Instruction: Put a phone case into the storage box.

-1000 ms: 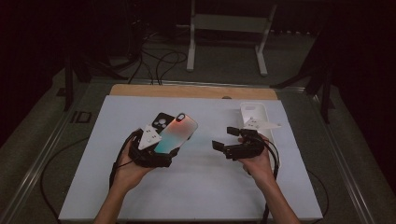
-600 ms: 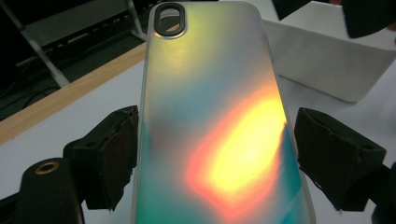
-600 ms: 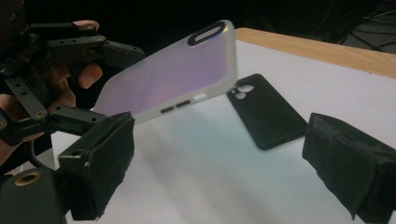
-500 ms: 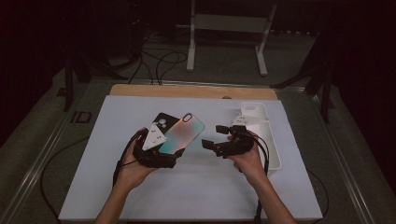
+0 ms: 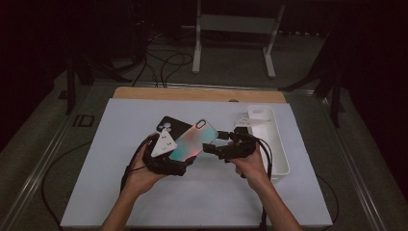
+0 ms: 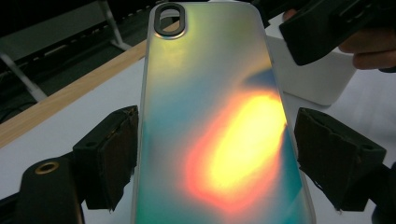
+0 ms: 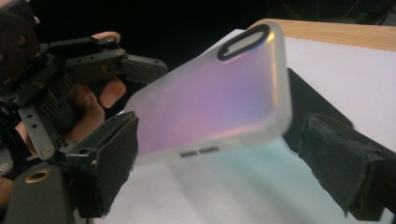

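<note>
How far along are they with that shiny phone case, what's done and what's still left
Done: the iridescent phone case is off the table, held in the left gripper, its pads at the case's long edges. In hand: the right gripper, jaws open, sits at the case's end without pressing on it. Left: closing on it; then perhaps the white tray or the black case behind, which I can't tell.

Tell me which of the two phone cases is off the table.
The iridescent phone case, gripped across its sides by the left gripper, is lifted; the black phone case lies flat on the table behind it.
</note>
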Demonstrator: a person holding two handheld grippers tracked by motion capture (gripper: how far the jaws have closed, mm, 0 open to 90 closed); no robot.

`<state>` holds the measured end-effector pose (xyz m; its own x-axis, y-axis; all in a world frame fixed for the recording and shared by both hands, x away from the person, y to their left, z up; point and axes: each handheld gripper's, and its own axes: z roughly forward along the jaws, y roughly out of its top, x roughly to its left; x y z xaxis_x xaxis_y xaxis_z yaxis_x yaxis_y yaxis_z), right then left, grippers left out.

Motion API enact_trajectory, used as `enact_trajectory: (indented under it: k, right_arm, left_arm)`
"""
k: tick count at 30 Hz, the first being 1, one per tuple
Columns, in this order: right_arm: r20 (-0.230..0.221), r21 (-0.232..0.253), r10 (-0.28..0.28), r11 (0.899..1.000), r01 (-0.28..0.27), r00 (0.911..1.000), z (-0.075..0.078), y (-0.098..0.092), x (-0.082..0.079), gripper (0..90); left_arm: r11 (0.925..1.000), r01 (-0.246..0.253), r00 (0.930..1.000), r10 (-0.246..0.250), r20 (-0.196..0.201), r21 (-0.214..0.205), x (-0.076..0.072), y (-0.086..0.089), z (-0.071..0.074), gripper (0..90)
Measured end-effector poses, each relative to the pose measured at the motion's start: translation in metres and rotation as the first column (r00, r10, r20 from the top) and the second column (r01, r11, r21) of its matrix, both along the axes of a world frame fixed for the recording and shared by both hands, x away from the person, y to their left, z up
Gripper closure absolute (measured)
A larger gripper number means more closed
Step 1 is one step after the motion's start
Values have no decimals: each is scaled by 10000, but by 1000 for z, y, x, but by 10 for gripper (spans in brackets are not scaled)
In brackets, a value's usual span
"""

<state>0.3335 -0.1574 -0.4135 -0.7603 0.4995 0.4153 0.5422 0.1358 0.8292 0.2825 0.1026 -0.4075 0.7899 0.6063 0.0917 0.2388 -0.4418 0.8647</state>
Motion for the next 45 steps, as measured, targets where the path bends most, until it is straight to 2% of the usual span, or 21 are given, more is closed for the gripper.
enact_trajectory:
  k: [3, 7, 11, 13, 16, 19, 21, 25, 26, 27, 29, 30, 34, 39, 41, 42, 45]
  right_arm:
    - [-218, 159, 110, 9998, -107, 9997, 0, 2, 0, 162]
    - [-480, 284, 276, 9993, -263, 9985, -1, 4, 2, 270]
    - [-702, 386, 330, 9988, -303, 9970, -1, 8, 2, 387]
    - [-774, 585, 394, 9977, -349, 9962, -1, 8, 2, 457]
    - [-891, 741, 517, 9962, -451, 9947, 0, 9, 2, 510]
    - [-913, 820, 716, 9946, -642, 9932, 1, 14, 1, 677]
    - [-797, 919, 804, 9931, -730, 9936, 2, 15, 1, 763]
    - [-845, 929, 749, 9934, -670, 9936, 3, 17, 0, 825]
    - [-868, 986, 806, 9925, -720, 9930, 2, 17, 0, 856]
    - [-655, 792, 601, 9953, -548, 9960, 2, 18, -1, 869]
    - [-596, 886, 605, 9945, -551, 9964, 3, 17, -2, 875]
    - [-513, 848, 565, 9950, -520, 9971, 3, 17, -2, 876]
    - [-409, 740, 544, 9959, -513, 9977, 4, 16, -2, 876]
    - [-199, 683, 553, 9962, -538, 9983, 5, 12, -4, 877]
    - [-199, 683, 553, 9962, -538, 9983, 5, 12, -4, 877]
    - [-76, 718, 599, 9957, -592, 9982, 6, 10, -4, 876]
    - [28, 787, 649, 9948, -649, 9979, 7, 8, -5, 876]
  left_arm:
    - [10000, 79, 9999, -79, 67, -50, -1, -2, 0, 164]
    - [9997, 235, 9997, -235, 104, -49, -2, -5, -1, 164]
    - [9993, 381, 9993, -381, -20, -40, -1, -8, -3, 164]
    - [9991, 421, 9991, -421, -53, -6, -1, -9, -4, 164]
    - [9989, 470, 9989, -469, -60, 17, -1, -11, -5, 165]
    - [9985, 529, 9986, -529, -46, 104, -2, -16, -6, 165]
    - [9988, 433, 9991, -434, 37, 206, -3, -18, -6, 165]
    - [9982, -2, 9992, -21, 391, 603, -5, -21, -6, 163]
    - [9986, -16, 9994, -2, 332, 526, -4, -20, -6, 246]
    - [9994, 65, 9997, -73, 213, 351, -3, -19, -7, 258]
    - [9996, 73, 10000, -75, 60, 281, -2, -17, -7, 183]
    - [9996, 87, 10000, -89, 45, 255, -2, -16, -7, 180]
    - [9999, 110, 9998, -110, -169, 3, -2, -13, -7, 146]
    - [9992, 112, 9977, -137, -666, -381, 2, -7, -6, 86]
    - [9989, 105, 9974, -138, -711, -466, 2, -6, -6, 81]
    - [9975, 243, 9947, -308, -982, -669, 3, -4, -7, 68]
    - [9950, 415, 9905, -529, -1268, -907, 4, -2, -7, 61]
